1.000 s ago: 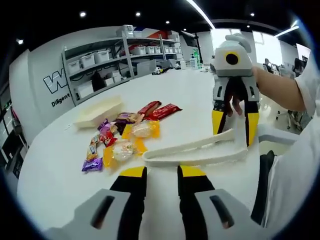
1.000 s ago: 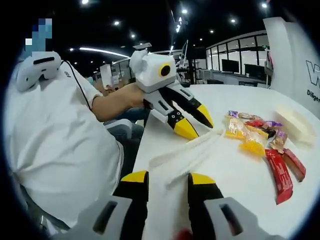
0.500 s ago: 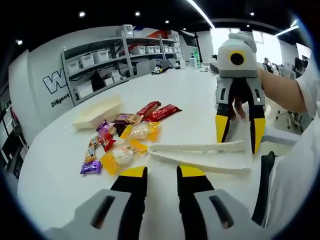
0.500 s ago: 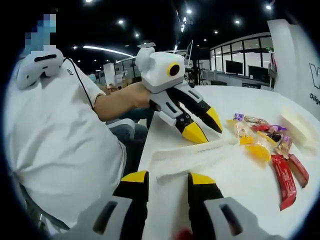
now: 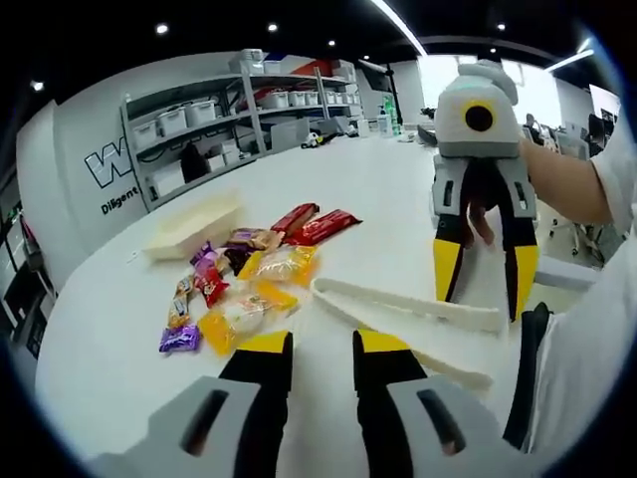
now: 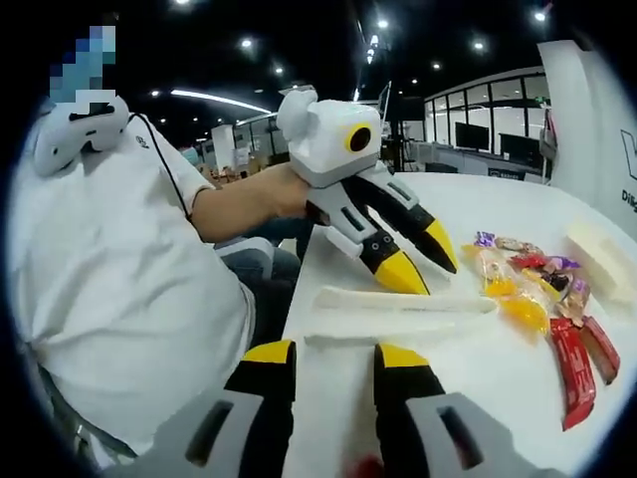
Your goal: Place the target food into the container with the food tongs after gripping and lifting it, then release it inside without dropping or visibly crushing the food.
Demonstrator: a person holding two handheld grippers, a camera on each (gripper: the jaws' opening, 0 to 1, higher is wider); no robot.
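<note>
- One white table, round-edged, carrying all items.
- One cream container at far side, beyond the snack pile, well apart from both grippers.
- One pair of white tongs lying flat, arms apart, clamped on nothing; handle end between spread jaws of right gripper.
- Several wrapped snacks heaped between container and tongs.
- Left gripper near tongs, jaws slightly parted, holding nothing.
</note>
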